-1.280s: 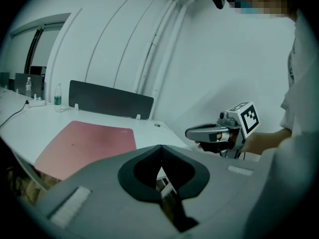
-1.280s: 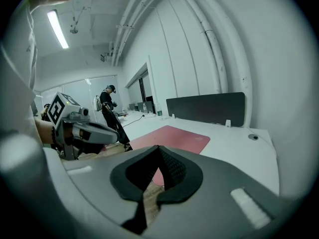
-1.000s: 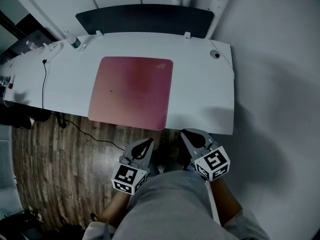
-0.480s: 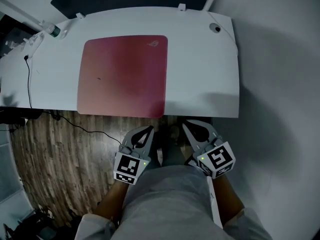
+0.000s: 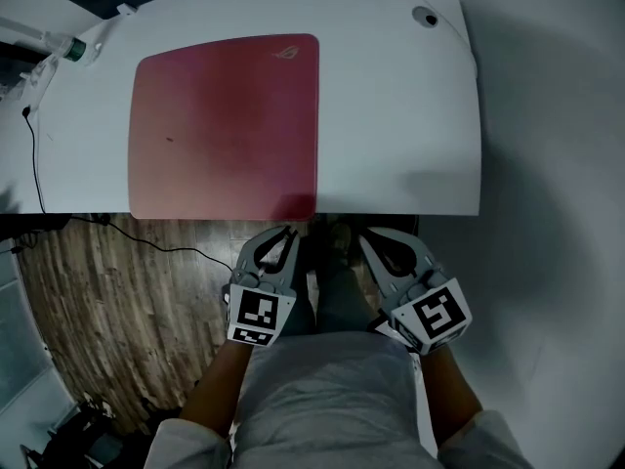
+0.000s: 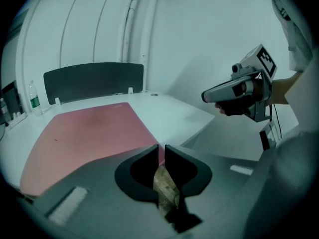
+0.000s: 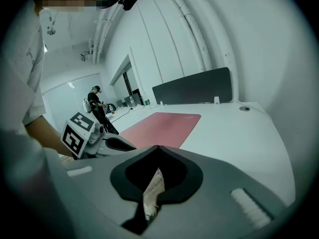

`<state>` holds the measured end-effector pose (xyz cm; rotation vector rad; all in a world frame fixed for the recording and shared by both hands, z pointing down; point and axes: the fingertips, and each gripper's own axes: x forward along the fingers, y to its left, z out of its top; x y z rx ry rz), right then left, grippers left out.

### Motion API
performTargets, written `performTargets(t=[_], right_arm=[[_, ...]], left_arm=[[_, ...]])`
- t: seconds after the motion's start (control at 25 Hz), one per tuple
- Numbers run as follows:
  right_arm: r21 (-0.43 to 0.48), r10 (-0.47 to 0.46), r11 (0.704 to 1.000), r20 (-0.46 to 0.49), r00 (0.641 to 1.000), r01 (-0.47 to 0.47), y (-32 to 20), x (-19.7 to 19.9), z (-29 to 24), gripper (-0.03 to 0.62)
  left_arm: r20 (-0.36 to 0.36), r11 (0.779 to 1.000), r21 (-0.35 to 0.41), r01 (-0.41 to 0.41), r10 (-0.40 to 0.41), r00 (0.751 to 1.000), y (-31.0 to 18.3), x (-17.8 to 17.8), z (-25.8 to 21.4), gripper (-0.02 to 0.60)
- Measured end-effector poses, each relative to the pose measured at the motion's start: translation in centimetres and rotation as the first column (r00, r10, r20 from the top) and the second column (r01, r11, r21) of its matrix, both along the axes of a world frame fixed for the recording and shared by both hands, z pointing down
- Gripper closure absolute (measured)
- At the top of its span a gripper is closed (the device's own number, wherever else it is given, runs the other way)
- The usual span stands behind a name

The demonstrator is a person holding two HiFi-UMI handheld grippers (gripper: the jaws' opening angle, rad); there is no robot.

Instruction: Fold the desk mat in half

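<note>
**Head view.** A white tabletop carries the pink desk mat. The mat lies flat and unfolded, left of the tabletop's middle, with its near edge along the tabletop's near edge and its far edge short of the far edge. A bottle lies at the far left corner, and a round grommet sits near the far right corner. A dark cable hangs over the left part. The left gripper and right gripper are both held below the near edge, over the wooden floor, clear of the mat.

**Left gripper view.** The left gripper shows a narrow slit between its jaws, which have just been opening. Nothing stands between them, and the tips point at the near right corner of the desk mat. A dark panel stands along the far edge of the tabletop. The right gripper is at the right of the view, off the tabletop.

**Right gripper view.** The jaws of the right gripper meet at their tips, pressed together on nothing. The desk mat lies ahead and to the left on the tabletop. The left gripper is just beside it, at the left. A person stands far behind.
</note>
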<state>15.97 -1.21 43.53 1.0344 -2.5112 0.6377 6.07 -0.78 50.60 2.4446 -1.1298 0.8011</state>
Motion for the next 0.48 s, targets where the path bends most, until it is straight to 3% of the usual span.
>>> performTargets(t=[0.48], right_arm=[[-0.041, 0.013, 0.999, 0.005, 1.000, -0.013, 0.0, 1.2, 2.5, 0.586]], left_arm=[[0.181, 0.999, 0.008, -0.050, 0.048, 0.982, -0.5, 1.0, 5.1, 0.446]])
